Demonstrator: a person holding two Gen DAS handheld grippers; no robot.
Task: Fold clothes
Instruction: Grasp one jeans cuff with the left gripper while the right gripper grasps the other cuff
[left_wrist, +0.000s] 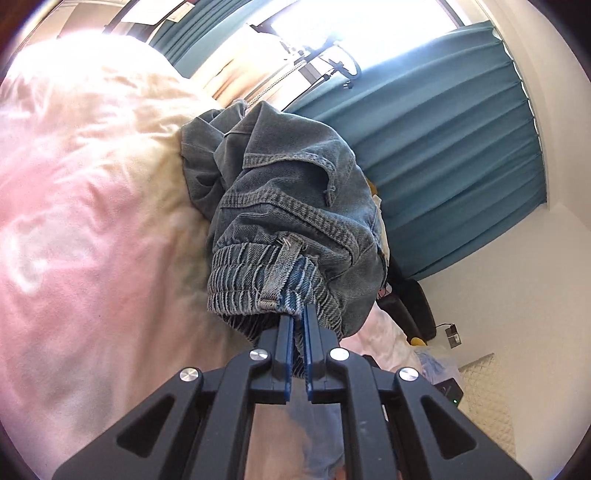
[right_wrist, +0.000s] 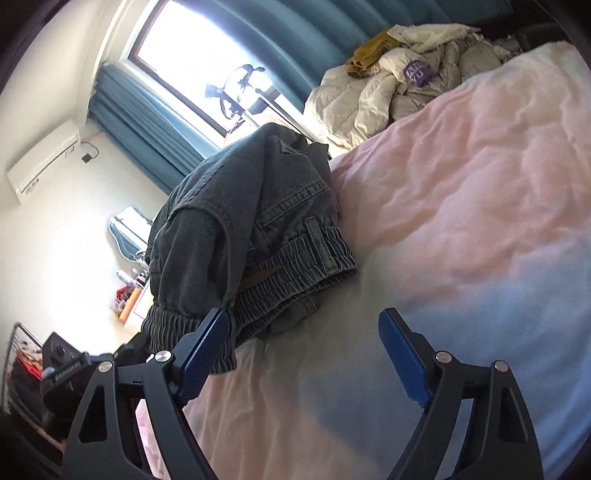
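Left gripper (left_wrist: 299, 314): pressed together on the elastic waistband of the jeans (left_wrist: 288, 206).
Right gripper (right_wrist: 306, 325): spread, empty.
Jeans position: bunched on the pink bedspread (right_wrist: 461, 192), left of your right gripper; its left finger touches the waistband.
Nearer free hand: yours, right.

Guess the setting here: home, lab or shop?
Most likely a home bedroom: a bed with a pink blanket, teal curtains at a bright window, and a heap of other clothes at the bed's far end.

Teal curtains (left_wrist: 443, 147) frame a bright window (right_wrist: 192, 55), with a white air conditioner (right_wrist: 42, 162) on the wall.
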